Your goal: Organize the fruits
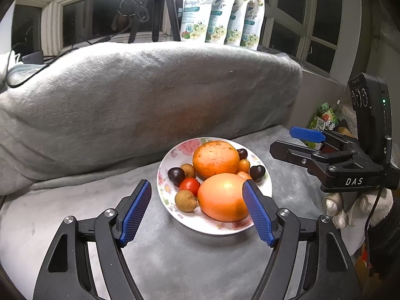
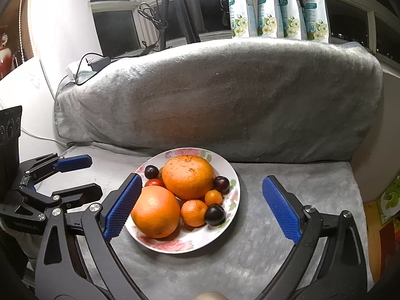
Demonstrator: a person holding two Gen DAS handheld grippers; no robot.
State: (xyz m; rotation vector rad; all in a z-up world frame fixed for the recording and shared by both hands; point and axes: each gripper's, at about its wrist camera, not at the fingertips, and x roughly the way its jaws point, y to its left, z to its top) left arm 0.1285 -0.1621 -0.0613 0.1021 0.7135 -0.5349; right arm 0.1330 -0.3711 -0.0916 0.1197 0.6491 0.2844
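A floral plate sits on the grey blanket and holds two large oranges, a small mandarin, a red tomato, dark plums, a yellow cherry tomato and brown longans. My left gripper is open and empty, just short of the plate's near side. My right gripper is open and empty, its jaws on either side of the plate. Each gripper shows in the other's view: the right one and the left one.
A big grey cushion lies right behind the plate. Several white pouches, a tripod and cables stand on the sill behind. Coloured packets lie off the right edge.
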